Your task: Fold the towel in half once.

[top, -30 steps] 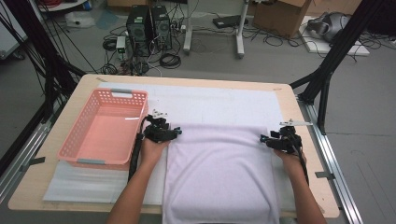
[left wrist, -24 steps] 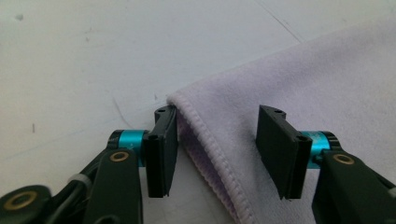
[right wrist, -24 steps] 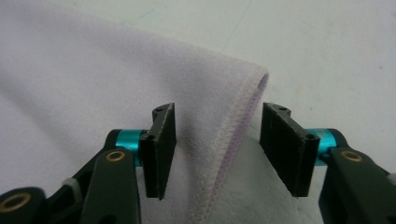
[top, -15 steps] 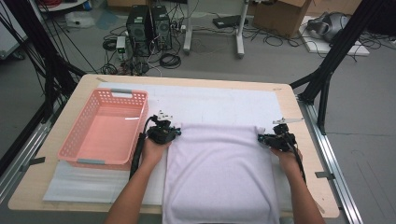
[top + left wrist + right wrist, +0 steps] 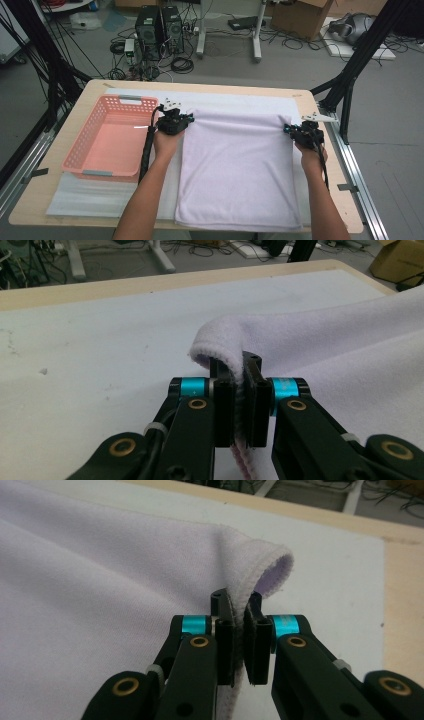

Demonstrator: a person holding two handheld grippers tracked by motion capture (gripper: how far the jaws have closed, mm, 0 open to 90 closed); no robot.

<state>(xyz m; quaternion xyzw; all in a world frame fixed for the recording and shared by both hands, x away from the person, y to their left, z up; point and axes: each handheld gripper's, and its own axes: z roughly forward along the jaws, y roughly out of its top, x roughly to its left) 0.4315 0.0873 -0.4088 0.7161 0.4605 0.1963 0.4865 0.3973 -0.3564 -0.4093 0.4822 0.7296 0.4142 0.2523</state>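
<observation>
While I look down from the high view, I see the towel point(image 5: 237, 170) spread over the white mat point(image 5: 100, 200) on the surface point(image 5: 45, 200), just right of the pink basket point(image 5: 107, 145). My left gripper point(image 5: 186, 119) sits at the towel's far left corner and my right gripper point(image 5: 290, 130) at its far right corner, so the far edge runs stretched between them. Both forearms come in from the bottom, one along each side of the towel. The near edge lies flat close to the near rim of the surface. Through the left gripper view, the left gripper point(image 5: 239, 390) is clamped on the towel point(image 5: 350, 340): its jaws have just been closing, and the pads now pinch the hemmed corner, which bulges up in a soft loop above them. The cloth runs off to the right in a raised fold above the mat point(image 5: 100, 350). Through the right gripper view, the right gripper point(image 5: 239, 635) is clamped on the towel point(image 5: 100, 580) too: its jaws have just been closing, and the stitched corner stands pinched between the pads and curls over to the right. The rest of the cloth slopes away to the left, with the mat point(image 5: 340, 580) and the wooden rim of the surface point(image 5: 405, 605) beyond.
</observation>
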